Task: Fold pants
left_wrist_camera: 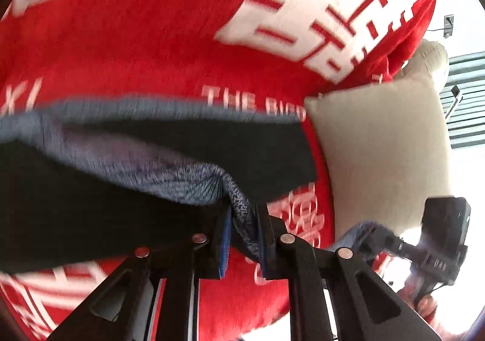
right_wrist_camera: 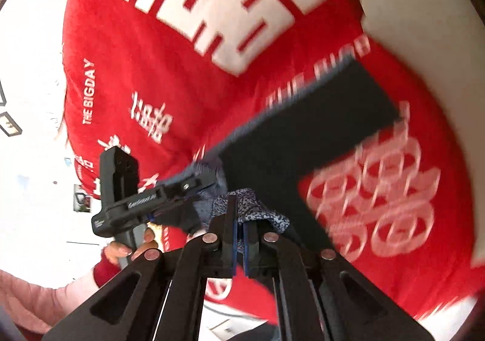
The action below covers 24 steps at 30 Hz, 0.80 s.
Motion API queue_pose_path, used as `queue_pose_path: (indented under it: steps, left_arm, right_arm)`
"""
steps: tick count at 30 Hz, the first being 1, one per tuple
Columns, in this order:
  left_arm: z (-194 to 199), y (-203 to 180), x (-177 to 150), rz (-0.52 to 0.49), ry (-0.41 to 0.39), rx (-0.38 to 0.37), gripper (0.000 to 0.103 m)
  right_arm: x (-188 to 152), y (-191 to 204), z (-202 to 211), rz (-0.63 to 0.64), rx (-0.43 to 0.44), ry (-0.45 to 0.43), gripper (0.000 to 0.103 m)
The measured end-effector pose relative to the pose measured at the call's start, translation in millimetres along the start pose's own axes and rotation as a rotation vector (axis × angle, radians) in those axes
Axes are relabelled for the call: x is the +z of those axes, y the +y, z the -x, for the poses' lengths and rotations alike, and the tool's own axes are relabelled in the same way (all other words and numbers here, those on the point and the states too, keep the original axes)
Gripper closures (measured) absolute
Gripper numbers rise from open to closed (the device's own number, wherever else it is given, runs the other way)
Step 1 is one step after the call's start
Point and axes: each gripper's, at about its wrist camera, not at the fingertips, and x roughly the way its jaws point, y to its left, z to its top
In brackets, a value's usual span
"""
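Note:
Dark pants [left_wrist_camera: 75,207] with a grey-blue inner lining hang lifted above a red blanket [left_wrist_camera: 136,38]. My left gripper [left_wrist_camera: 242,235] is shut on a bunched fold of the pants' lining edge. At the lower right of the left wrist view, the right gripper [left_wrist_camera: 372,235] holds the same cloth. In the right wrist view my right gripper [right_wrist_camera: 241,232] is shut on the speckled grey edge of the pants [right_wrist_camera: 303,141], whose dark leg stretches away up and right. The left gripper [right_wrist_camera: 182,210] shows at the left, clamped on the cloth, with a hand [right_wrist_camera: 127,250] on its handle.
The red blanket [right_wrist_camera: 151,53] with large white characters and lettering covers the surface below. A beige pillow [left_wrist_camera: 385,153] lies at its right edge. Beyond it are a bright floor and striped slats [left_wrist_camera: 466,98]. A pink sleeve [right_wrist_camera: 36,295] is at lower left.

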Motion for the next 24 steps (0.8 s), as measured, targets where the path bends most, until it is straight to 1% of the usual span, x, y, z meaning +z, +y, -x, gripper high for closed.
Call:
queue_pose_path:
  steps: [2,3,5,6,7,8,9,11,13,14,15,16,17,18,19,20,21,22,24]
  left_arm:
    - [-4,-6,24,-0.02,-0.033,0.015,0.087]
    - [-6,-7,37,-0.03,-0.048,0.026,0.087]
    - [-9,-8,58,-0.058,-0.08,0.063,0.087]
    - [-11,-7,68,-0.072,-0.097,0.094,0.087]
    - [-10,-5,75,-0.077,-0.119,0.133,0.087]
    - [-10,-3,79,-0.079,-0.132,0.164,0.087]
    - [-11,1,83,-0.076,-0.139,0.196,0.086]
    - [-11,10,84,-0.063,-0.143,0.257,0.086]
    - [-13,18,79,-0.056,-0.131,0.312,0.086]
    - [-15,21,74,-0.055,-0.119,0.338,0.086]
    - [-18,24,69,-0.057,-0.101,0.362,0.086]
    - [-21,26,61,-0.062,-0.083,0.385,0.086]
    - [-24,26,55,-0.066,-0.066,0.402,0.081]
    - [-27,27,50,-0.069,-0.054,0.412,0.056]
    - [-30,27,43,-0.067,-0.051,0.426,0.039]
    - [-30,25,36,-0.068,-0.073,0.438,0.025]
    - [-30,22,31,-0.076,-0.084,0.444,0.025]
    - [-35,20,28,-0.089,-0.073,0.447,0.025]
    - [-47,14,21,-0.115,-0.05,0.47,0.025]
  right_arm:
    - [43,-5,-2,0.03,-0.038,-0.002,0.101]
    - [57,-6,-4,0.036,-0.047,0.001,0.101]
    - [95,-18,-17,0.05,-0.101,0.024,0.101]
    - [105,-24,-25,0.056,-0.116,0.042,0.101]
    - [117,-32,-32,0.064,-0.149,0.065,0.101]
    - [130,-41,-44,0.07,-0.186,0.097,0.1]
    - [137,-49,-54,0.072,-0.202,0.125,0.1]
    - [149,-64,-73,0.079,-0.258,0.166,0.096]
    - [157,-70,-86,0.101,-0.336,0.189,0.096]
    - [162,-70,-90,0.12,-0.37,0.2,0.09]
    - [164,-69,-92,0.133,-0.385,0.204,0.085]
    - [164,-65,-92,0.154,-0.401,0.202,0.072]
    - [166,-59,-91,0.181,-0.412,0.195,0.051]
    - [168,-51,-87,0.218,-0.448,0.168,0.039]
    - [172,-45,-84,0.245,-0.467,0.139,0.027]
    - [174,-38,-77,0.27,-0.468,0.106,0.027]
    - [176,-32,-71,0.271,-0.473,0.087,0.028]
    - [176,-29,-66,0.264,-0.465,0.076,0.028]
    - [173,-27,-63,0.253,-0.418,0.09,0.052]
